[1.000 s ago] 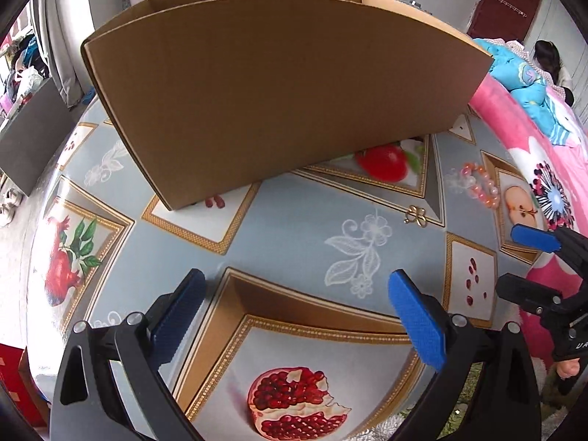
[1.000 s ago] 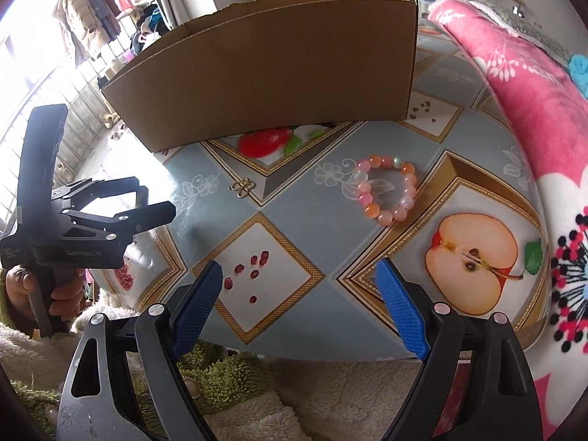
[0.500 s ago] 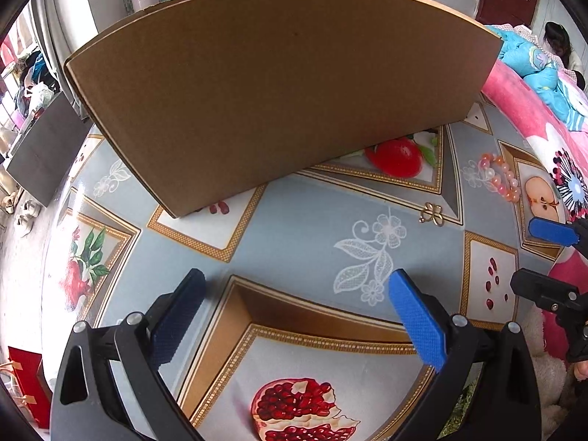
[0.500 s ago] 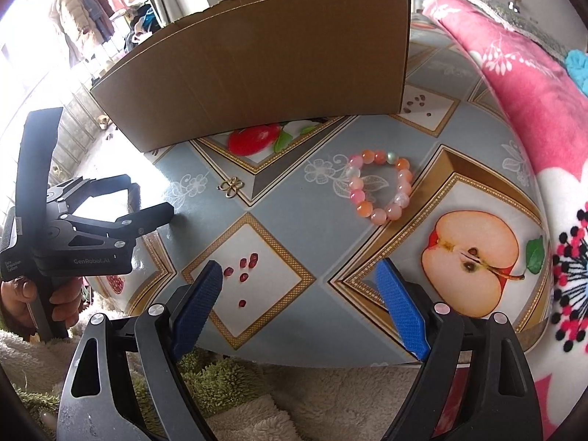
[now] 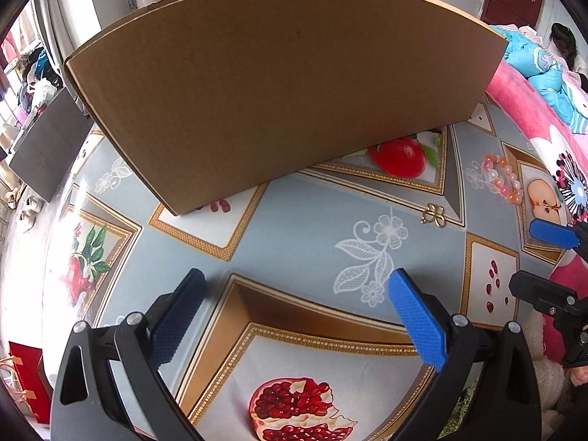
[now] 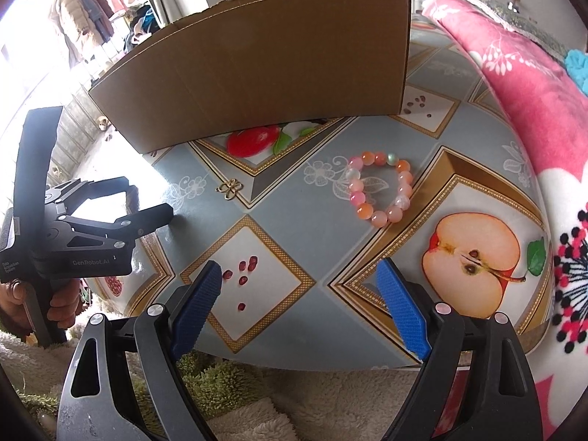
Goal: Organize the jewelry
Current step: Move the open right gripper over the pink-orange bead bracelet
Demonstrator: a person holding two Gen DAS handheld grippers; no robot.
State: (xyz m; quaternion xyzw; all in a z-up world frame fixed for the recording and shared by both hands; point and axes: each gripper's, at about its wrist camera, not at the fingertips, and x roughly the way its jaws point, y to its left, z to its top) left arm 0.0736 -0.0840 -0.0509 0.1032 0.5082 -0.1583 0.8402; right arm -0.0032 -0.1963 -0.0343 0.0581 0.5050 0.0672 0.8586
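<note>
A pink and orange bead bracelet lies on the fruit-patterned tablecloth, right of centre in the right wrist view, and at the far right in the left wrist view. A small gold clover-shaped piece lies to its left; it also shows in the left wrist view. A large cardboard box stands behind both, its inside hidden. My left gripper is open and empty above the table's near part. My right gripper is open and empty near the table's front edge, short of the bracelet.
A pink floral blanket lies along the table's right side. A fluffy rug lies below the table's front edge. The left gripper's body and the hand holding it show at the left of the right wrist view.
Both grippers have moved a little forward over the table toward the box and jewelry. The jaws stay open. The bracelet and gold piece have not moved.
</note>
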